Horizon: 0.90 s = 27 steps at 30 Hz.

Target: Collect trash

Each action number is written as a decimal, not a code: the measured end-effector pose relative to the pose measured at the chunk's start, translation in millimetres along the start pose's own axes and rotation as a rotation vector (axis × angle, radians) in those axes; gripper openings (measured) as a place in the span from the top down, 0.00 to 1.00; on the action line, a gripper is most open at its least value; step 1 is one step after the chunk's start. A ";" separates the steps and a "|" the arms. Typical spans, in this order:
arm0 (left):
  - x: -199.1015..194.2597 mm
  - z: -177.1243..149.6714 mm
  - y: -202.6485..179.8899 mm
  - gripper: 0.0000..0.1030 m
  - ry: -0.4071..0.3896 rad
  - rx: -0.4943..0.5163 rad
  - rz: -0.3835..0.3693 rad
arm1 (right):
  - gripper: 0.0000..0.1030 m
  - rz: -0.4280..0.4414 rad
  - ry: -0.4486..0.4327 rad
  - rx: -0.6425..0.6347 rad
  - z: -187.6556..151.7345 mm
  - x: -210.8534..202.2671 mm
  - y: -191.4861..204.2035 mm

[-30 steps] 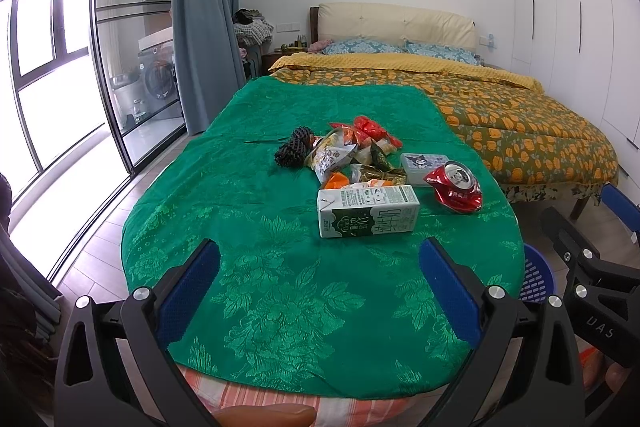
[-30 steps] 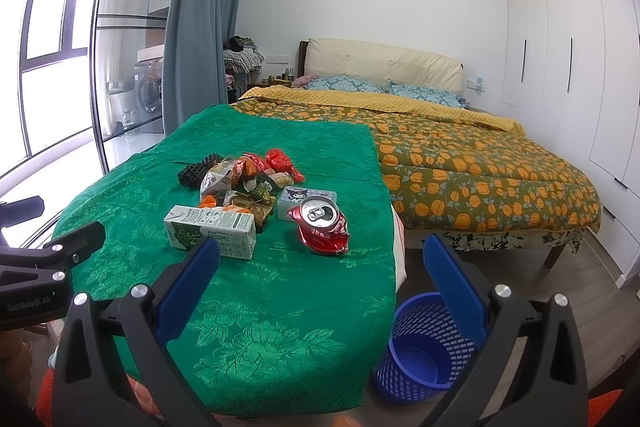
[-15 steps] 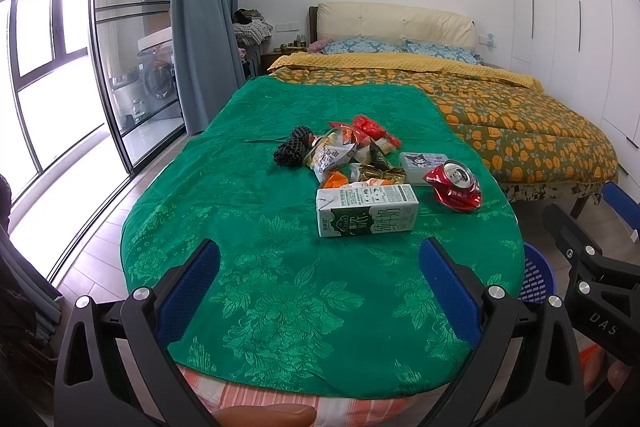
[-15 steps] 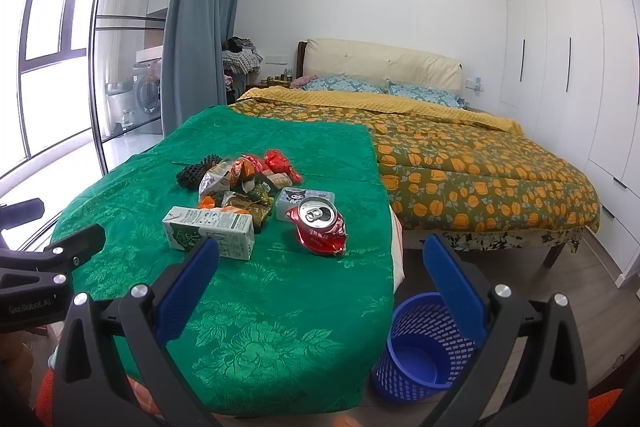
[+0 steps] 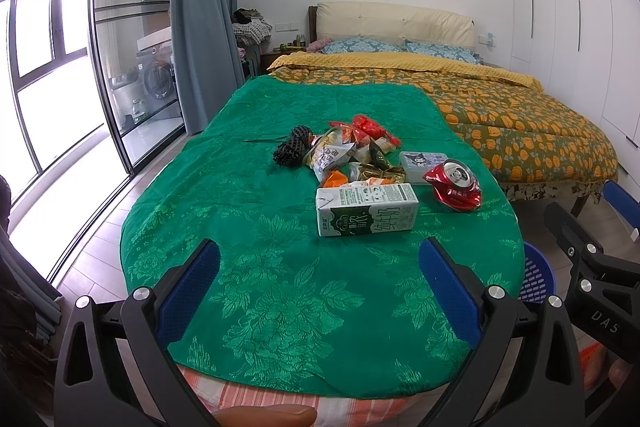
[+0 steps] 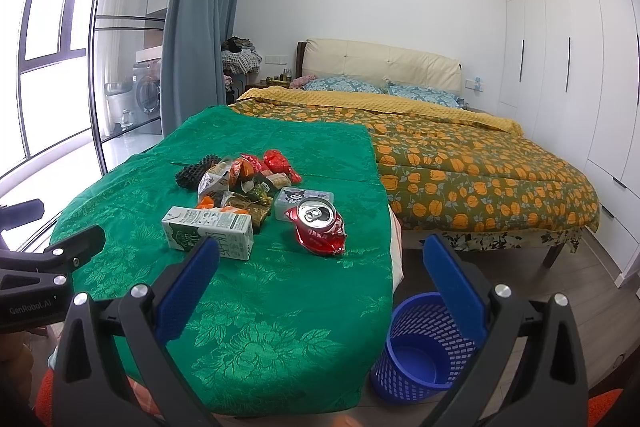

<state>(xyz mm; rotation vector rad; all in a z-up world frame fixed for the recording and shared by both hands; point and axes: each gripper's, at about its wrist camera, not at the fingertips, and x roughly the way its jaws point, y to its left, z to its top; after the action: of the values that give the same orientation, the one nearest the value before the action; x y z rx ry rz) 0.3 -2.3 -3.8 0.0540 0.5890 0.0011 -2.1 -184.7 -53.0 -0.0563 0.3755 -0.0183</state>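
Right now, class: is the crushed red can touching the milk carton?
Apart. The right wrist view shows green cloth between the crushed red can and the milk carton.

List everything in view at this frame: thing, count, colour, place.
milk carton: 1, white and green, on its side, nearest item on the table
crushed can: 1, red, right of the carton
small box: 1, pale with a cartoon print, behind the can
snack wrappers: a pile, mixed colours, table centre
mesh bundle: 1, black, left of the pile
tablecloth: 1, green floral, covering the table
waste basket: 1, blue, empty, on the floor right of the table
bed: 1, orange floral quilt, behind
left tongs: 1, blue pads, open, empty
right tongs: 1, blue pads, open, empty
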 end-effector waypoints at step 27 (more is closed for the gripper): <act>6.6 -5.7 2.8 0.04 0.003 0.001 -0.001 | 0.04 -0.001 -0.001 0.000 -0.6 1.0 0.0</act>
<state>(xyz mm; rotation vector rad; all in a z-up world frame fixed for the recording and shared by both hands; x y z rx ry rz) 2.6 1.0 -12.0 0.0543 0.5919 0.0001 -1.4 -184.8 -53.9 -0.0563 0.3750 -0.0189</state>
